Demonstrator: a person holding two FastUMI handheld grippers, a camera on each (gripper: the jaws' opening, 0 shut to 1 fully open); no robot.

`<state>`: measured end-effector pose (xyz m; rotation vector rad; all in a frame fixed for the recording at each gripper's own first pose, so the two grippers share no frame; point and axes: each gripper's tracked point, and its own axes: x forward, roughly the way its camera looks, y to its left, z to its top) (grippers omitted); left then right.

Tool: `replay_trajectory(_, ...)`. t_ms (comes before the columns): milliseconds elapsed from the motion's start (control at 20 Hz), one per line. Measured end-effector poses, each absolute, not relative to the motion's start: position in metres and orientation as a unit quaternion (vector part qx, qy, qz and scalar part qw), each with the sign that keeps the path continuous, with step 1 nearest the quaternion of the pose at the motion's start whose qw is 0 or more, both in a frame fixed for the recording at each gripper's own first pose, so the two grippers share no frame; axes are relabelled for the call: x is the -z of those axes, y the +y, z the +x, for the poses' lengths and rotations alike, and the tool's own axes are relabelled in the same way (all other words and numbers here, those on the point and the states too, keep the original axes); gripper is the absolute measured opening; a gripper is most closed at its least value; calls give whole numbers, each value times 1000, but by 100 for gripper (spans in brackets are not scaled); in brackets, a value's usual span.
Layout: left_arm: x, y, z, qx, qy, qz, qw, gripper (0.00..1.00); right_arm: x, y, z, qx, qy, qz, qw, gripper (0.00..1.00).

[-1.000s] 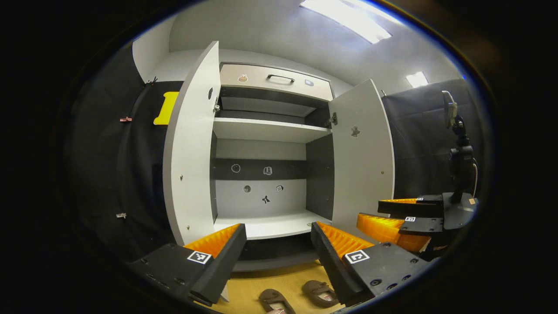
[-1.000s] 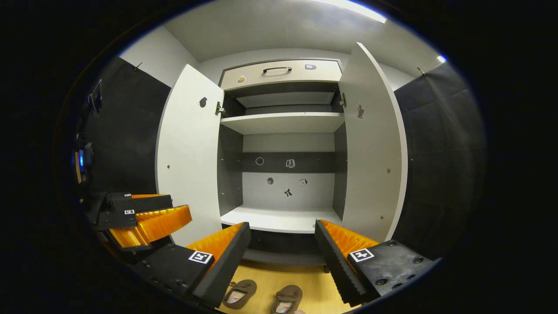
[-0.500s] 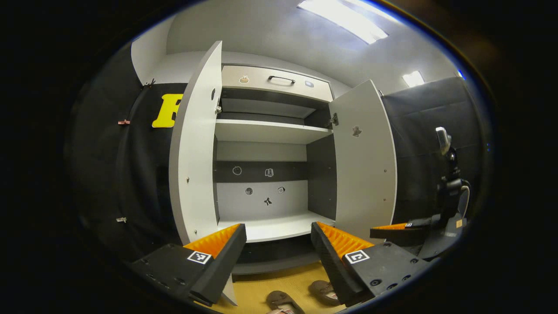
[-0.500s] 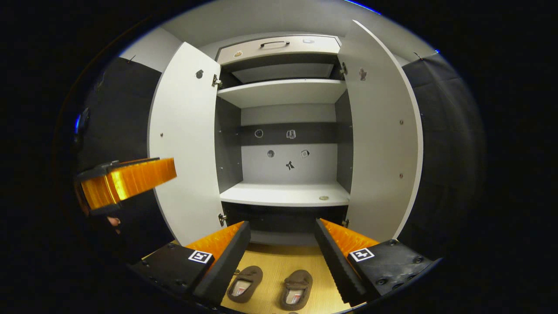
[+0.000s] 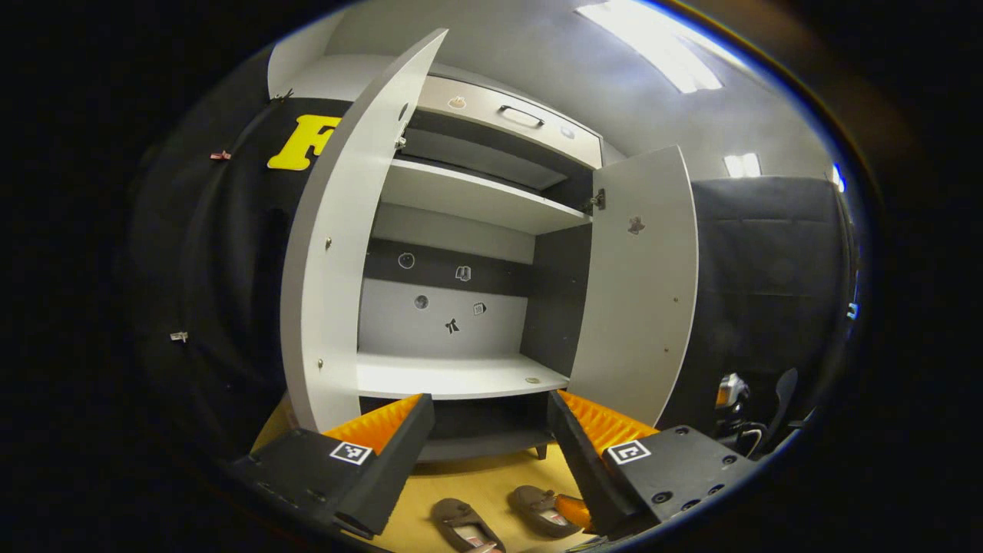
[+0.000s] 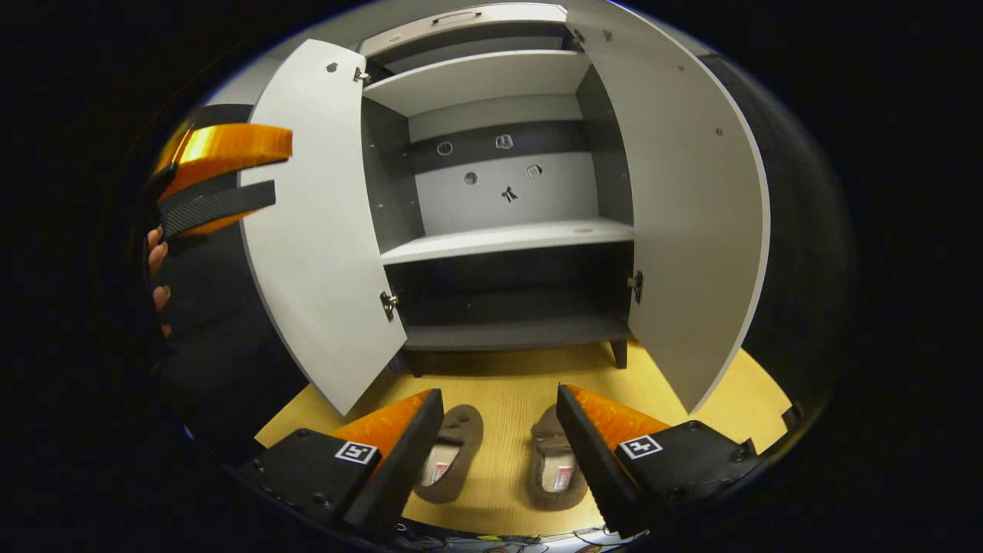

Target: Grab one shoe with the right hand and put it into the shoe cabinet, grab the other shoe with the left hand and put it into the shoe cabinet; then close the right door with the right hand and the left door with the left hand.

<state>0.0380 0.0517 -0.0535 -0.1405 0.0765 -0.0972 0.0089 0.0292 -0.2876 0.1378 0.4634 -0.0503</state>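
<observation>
Brown soft slippers, one on the left [image 6: 451, 452] and one on the right [image 6: 554, 461], lie side by side on the yellow wooden floor [image 6: 507, 376] before the open white shoe cabinet [image 6: 507, 234]. Left gripper [image 5: 491, 445] is held up near the left door [image 5: 326, 253], fingers apart, holding nothing. Right gripper [image 6: 499, 449] hangs just above both slippers, fingers apart, beside the right door [image 6: 691, 223].
</observation>
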Motion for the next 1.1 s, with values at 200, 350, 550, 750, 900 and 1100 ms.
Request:
replay_trajectory(200,55,61,42,36,34,-56,997,95,347,24,6,42,271,72,959,96)
replay_trajectory(350,59,66,43,28,35,-50,998,95,384,21,5,46,296,66,952,94)
replay_trajectory(550,69,66,47,29,44,-47,998,95,424,14,7,50,325,76,941,91)
replay_trajectory(750,85,62,50,35,63,-53,996,95,459,7,12,62,349,95,930,82)
replay_trajectory(900,93,64,53,31,71,-50,996,95,469,1,27,66,346,86,932,73)
replay_trajectory(1100,103,60,62,38,86,-47,994,95,484,-4,46,66,352,68,931,69)
